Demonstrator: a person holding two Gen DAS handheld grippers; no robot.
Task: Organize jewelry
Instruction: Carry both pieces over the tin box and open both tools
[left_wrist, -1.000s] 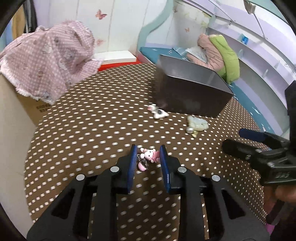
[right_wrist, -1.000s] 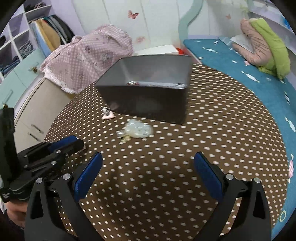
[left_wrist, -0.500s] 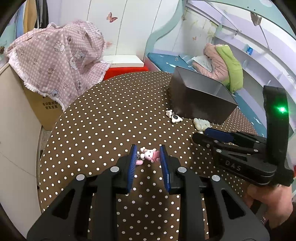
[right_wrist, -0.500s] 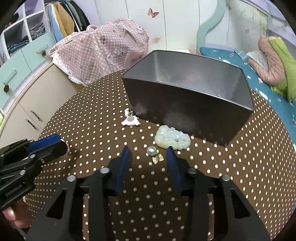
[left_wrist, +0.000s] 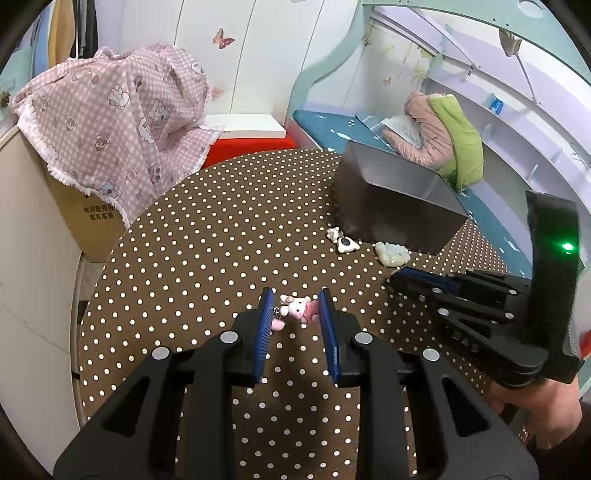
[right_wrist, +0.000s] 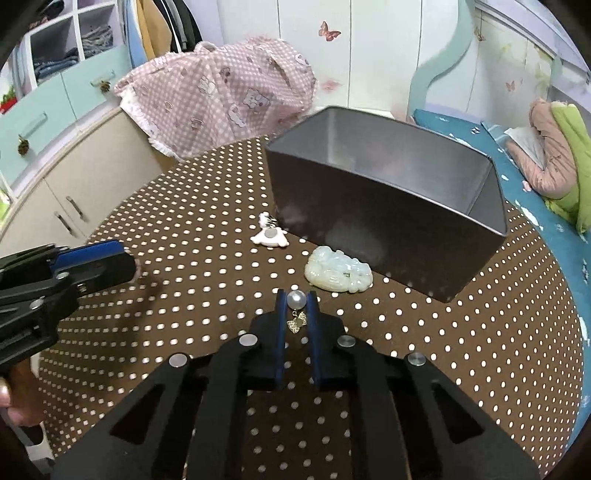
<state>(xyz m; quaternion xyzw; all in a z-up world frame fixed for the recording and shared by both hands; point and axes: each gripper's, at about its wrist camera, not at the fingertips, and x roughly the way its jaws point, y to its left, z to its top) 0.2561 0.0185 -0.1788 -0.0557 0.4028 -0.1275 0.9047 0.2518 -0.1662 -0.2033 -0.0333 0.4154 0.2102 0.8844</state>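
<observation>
My left gripper (left_wrist: 295, 308) is shut on a pink bunny charm (left_wrist: 301, 308), held just above the dotted table (left_wrist: 221, 240). My right gripper (right_wrist: 296, 300) is shut on a pearl earring (right_wrist: 296, 299) with a small gold bow hanging below it. A pale jade pendant (right_wrist: 338, 275) lies just ahead of it, beside the grey metal box (right_wrist: 388, 206). A white charm (right_wrist: 270, 236) lies left of the pendant, near the box corner. In the left wrist view the box (left_wrist: 391, 206), jade pendant (left_wrist: 392, 254), white charm (left_wrist: 344, 242) and right gripper (left_wrist: 397, 277) show.
A cardboard box under a pink checked cloth (left_wrist: 110, 122) stands beyond the table's far left edge. A blue bed with a pink and green bundle (right_wrist: 550, 155) lies to the right. The left gripper (right_wrist: 122, 258) shows at the left of the right wrist view.
My right gripper has moved forward and closed on the pearl earring, which was lying loose on the table. My left gripper keeps holding the bunny charm and has risen a little.
</observation>
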